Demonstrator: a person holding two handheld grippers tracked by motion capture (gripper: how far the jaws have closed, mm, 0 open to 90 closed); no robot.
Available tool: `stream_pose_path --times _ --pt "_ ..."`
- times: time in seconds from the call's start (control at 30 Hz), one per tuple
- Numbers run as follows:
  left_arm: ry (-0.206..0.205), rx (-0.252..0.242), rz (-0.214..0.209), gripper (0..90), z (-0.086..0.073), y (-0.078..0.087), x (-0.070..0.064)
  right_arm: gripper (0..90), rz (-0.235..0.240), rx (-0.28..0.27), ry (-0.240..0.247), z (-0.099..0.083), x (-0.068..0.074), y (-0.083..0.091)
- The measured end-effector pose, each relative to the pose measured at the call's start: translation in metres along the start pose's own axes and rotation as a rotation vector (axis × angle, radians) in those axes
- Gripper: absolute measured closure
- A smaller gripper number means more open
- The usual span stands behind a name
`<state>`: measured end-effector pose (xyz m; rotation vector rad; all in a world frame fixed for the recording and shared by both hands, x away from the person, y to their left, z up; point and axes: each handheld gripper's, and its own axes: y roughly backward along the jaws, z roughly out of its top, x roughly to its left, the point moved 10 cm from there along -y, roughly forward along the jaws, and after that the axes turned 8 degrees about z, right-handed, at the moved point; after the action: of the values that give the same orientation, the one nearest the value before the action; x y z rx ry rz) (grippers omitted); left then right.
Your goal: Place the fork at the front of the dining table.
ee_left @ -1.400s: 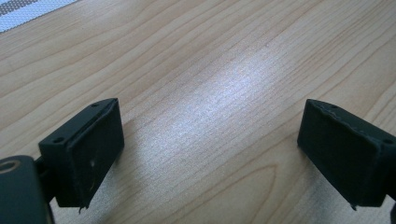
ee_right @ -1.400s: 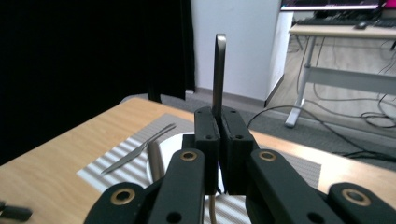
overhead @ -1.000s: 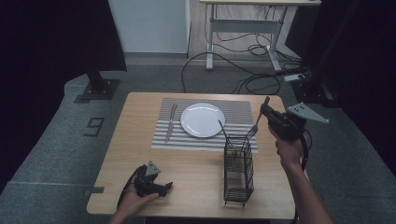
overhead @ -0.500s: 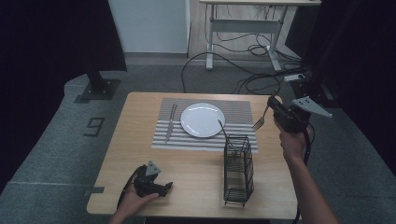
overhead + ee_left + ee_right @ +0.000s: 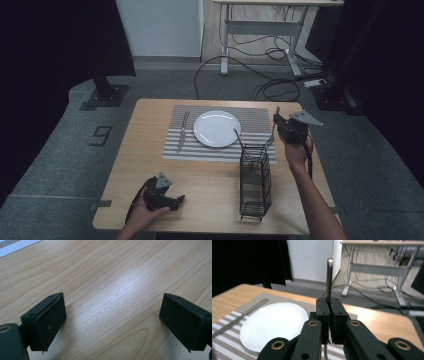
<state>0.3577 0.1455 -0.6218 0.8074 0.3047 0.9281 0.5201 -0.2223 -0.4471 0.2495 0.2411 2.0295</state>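
— Right claw (image 5: 286, 128) is seen clenched on the fork (image 5: 329, 277), is it not?

— It is. In the right gripper view the jaws are pressed together on the shaft, and the handle is held nearly upright above them. In the high view the fork (image 5: 276, 120) is carried in the air over the right edge of the striped mat (image 5: 220, 151), just beside the plate (image 5: 216, 128) and above the far end of the wire basket (image 5: 255, 185).

— What has been altered in the last second?

— The fork was slanted a second ago, with its tines down at the basket's rim. Since then it has been swung outward, brought back toward the mat and stood straighter. It can be judged free of the basket.

— And for the setting of the place?

— A knife (image 5: 182, 131) is already laid left of the plate, so the fork is probably meant for the bare strip of mat on the right. It has not yet been lowered. One more utensil (image 5: 238, 138) is left leaning in the basket.

— The other claw?

— Left claw (image 5: 112, 322) is rested released on the table (image 5: 107, 277), nothing being held between its jaws.
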Motion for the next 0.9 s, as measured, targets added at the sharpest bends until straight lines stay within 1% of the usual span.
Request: stream_pose_path --times 0.03,0.07,0.1,0.13,0.23,0.37,0.43,0.7,0.77,0.9 --pt "0.000 0.000 0.000 7.0 0.000 0.000 0.000 86.5 0.000 0.000 0.000 0.000 0.000 0.000" --pt "0.000 0.000 -0.001 7.0 0.000 0.000 0.000 86.6 -0.002 0.008 0.000 -0.004 -0.001 -0.003" --pt "-0.001 0.000 -0.002 7.0 0.000 0.000 0.000 86.5 -0.002 0.026 -0.004 -0.012 -0.001 -0.008" --pt "-0.001 0.000 -0.001 7.0 0.000 0.000 0.000 86.5 -0.002 0.026 -0.004 -0.012 -0.001 -0.008" --pt "-0.001 0.000 -0.002 7.0 0.000 0.000 0.000 86.5 0.000 0.049 0.003 -0.022 0.001 -0.014" --pt "-0.001 0.000 -0.001 7.0 0.000 0.000 0.000 86.5 0.000 0.062 0.007 -0.027 0.002 -0.016" --pt "-0.001 0.000 -0.001 7.0 0.000 0.000 0.000 86.5 -0.003 0.080 0.015 -0.031 0.002 -0.019" --pt "-0.002 0.000 -0.001 7.0 0.000 0.000 0.000 86.4 -0.010 0.116 0.008 -0.041 -0.001 -0.029" --pt "-0.001 0.000 -0.001 7.0 0.000 0.000 0.000 86.4 -0.011 0.106 0.004 -0.041 -0.002 -0.031" --pt "-0.002 0.000 -0.002 7.0 0.000 0.000 0.000 86.3 -0.009 0.109 -0.008 -0.041 -0.005 -0.035"
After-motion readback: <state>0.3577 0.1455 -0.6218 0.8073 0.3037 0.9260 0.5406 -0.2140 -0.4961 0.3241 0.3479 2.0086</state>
